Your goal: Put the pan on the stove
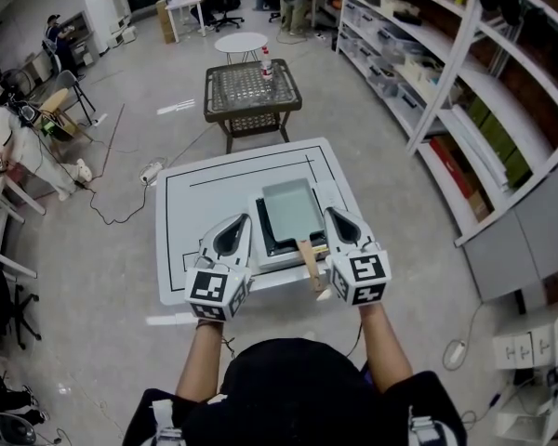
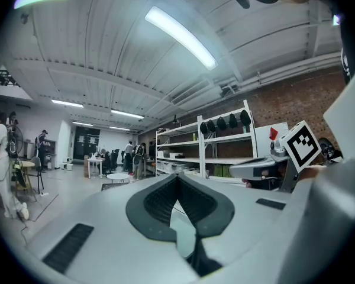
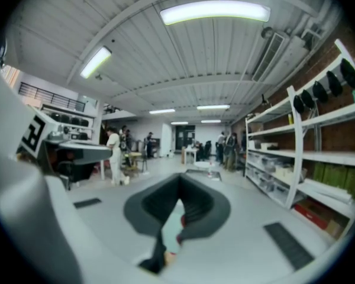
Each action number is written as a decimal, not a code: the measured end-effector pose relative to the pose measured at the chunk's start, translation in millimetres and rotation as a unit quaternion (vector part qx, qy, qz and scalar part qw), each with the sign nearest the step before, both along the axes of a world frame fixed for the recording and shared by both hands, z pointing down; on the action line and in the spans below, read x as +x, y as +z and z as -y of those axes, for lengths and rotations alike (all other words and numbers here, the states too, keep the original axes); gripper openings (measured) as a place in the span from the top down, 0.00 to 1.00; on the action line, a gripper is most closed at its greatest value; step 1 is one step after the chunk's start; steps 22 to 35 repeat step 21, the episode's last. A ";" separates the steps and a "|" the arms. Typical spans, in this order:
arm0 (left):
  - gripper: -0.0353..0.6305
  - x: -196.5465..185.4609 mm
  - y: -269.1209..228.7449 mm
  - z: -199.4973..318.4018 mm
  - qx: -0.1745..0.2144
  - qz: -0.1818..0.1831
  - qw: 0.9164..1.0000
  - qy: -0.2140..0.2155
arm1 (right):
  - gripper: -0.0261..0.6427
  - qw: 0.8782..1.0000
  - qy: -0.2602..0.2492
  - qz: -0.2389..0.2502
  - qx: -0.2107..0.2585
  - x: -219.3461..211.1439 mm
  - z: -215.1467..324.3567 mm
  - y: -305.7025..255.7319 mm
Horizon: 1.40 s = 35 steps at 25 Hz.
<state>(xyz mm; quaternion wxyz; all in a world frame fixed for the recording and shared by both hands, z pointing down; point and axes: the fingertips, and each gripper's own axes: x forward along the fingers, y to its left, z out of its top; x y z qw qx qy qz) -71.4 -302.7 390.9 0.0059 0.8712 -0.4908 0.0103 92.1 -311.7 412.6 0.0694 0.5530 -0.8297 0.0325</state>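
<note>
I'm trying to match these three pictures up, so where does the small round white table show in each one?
Head view: round table at top centre, just beyond the wicker table.
Left gripper view: small and far off, low left of centre.
Right gripper view: small and far off, just right of centre.
Shared landmark: the white shelves, always to its right.

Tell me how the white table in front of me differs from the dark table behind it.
The white table has a smooth top with a black outline drawn on it; the dark table has a brown, woven-looking top. The white table carries the stove with the pan on it; the dark table carries a bottle. Both have four-sided tops and stand in line, one behind the other.
</note>
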 end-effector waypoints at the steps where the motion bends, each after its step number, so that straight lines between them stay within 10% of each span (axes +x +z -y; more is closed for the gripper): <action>1: 0.91 0.3 0.2 -0.3 0.001 0.000 1.000 -0.001 | 0.91 1.000 -0.002 0.000 0.002 -0.5 -0.6 -0.8; 35: 0.91 -0.7 -10.3 -11.3 0.015 0.023 0.999 -0.024 | 0.91 1.000 -0.023 0.002 0.014 -11.9 -7.8 -10.4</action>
